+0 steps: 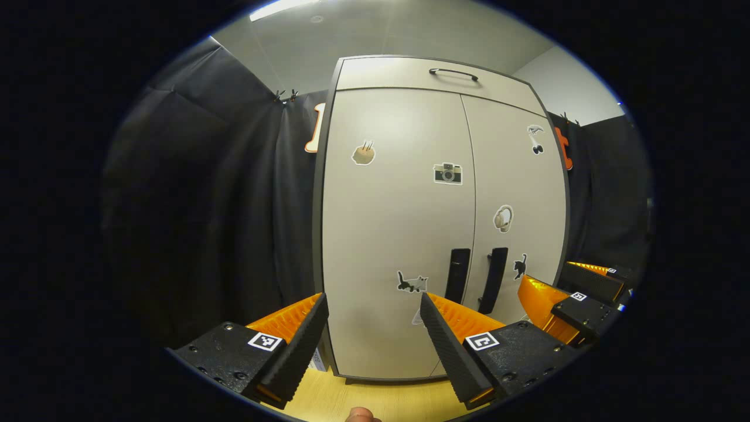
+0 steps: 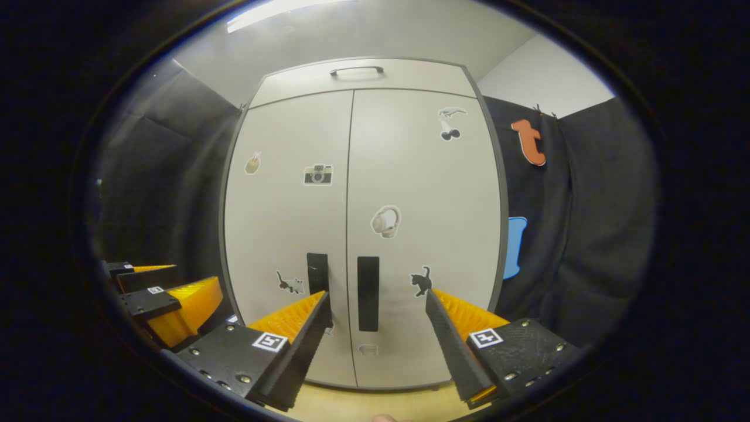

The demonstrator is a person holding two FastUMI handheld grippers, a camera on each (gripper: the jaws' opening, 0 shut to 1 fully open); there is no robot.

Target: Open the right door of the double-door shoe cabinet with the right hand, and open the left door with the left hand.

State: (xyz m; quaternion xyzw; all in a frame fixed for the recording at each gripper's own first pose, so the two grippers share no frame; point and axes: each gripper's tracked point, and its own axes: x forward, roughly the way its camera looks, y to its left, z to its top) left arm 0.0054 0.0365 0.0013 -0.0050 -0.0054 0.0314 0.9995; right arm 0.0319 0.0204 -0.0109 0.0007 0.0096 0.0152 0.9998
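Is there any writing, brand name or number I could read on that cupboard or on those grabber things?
None can be read.
Shoe cabinet: no words; its stickers, such as the camera sticker, are pictures only.
Square marker on the right gripper: a coded pattern, no word or number.

Light: a bright ceiling strip lamp (image 1: 280,8) lit both views evenly.
Shadows: soft.
Focus: sharp centrally.
Distortion: the cabinet (image 2: 357,234) bulged, its edges curved.
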